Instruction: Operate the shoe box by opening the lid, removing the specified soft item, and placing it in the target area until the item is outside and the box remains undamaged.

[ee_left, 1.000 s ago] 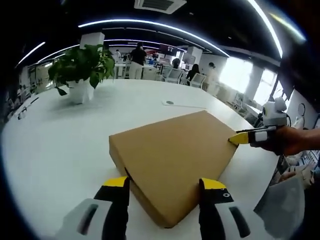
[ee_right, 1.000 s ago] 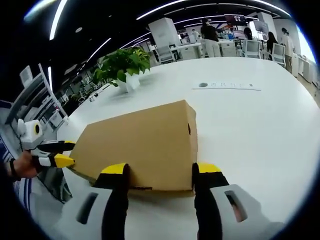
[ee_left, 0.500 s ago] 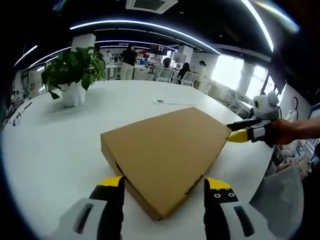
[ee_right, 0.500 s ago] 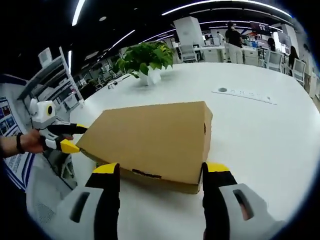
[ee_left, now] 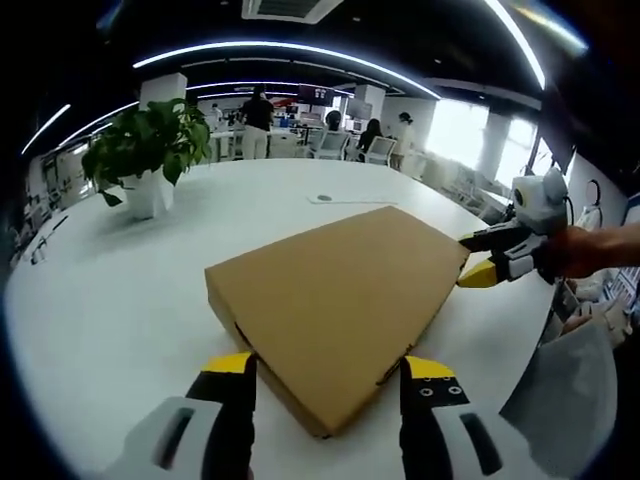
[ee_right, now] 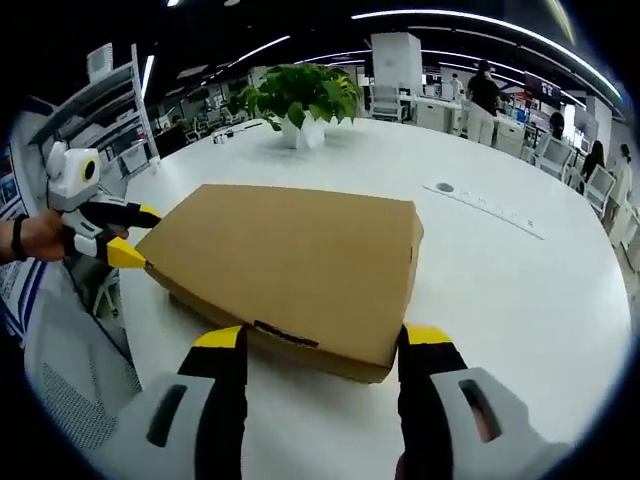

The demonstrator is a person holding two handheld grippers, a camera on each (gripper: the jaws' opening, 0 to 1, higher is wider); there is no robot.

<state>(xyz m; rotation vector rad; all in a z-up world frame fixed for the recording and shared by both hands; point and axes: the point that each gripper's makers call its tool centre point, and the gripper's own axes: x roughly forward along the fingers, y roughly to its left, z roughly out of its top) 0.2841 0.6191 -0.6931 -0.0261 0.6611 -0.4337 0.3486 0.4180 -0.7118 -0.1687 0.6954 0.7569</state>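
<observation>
A shut brown cardboard shoe box lies flat on the white table. My left gripper is open, its yellow-tipped jaws standing either side of the box's near corner. In the same view my right gripper, held by a hand, is at the box's far right corner with its jaws apart. In the right gripper view the box fills the middle and my right gripper is open astride its near edge. The left gripper meets the box's left corner there.
A potted plant stands further back on the table. A thin paper strip lies beyond the box. Grey fabric hangs off the table edge. Desks, chairs and people fill the far background.
Both cameras have shifted a little, so the box's top shows more in the right gripper view. The box stays shut and in place, both grippers staying at its corners.
</observation>
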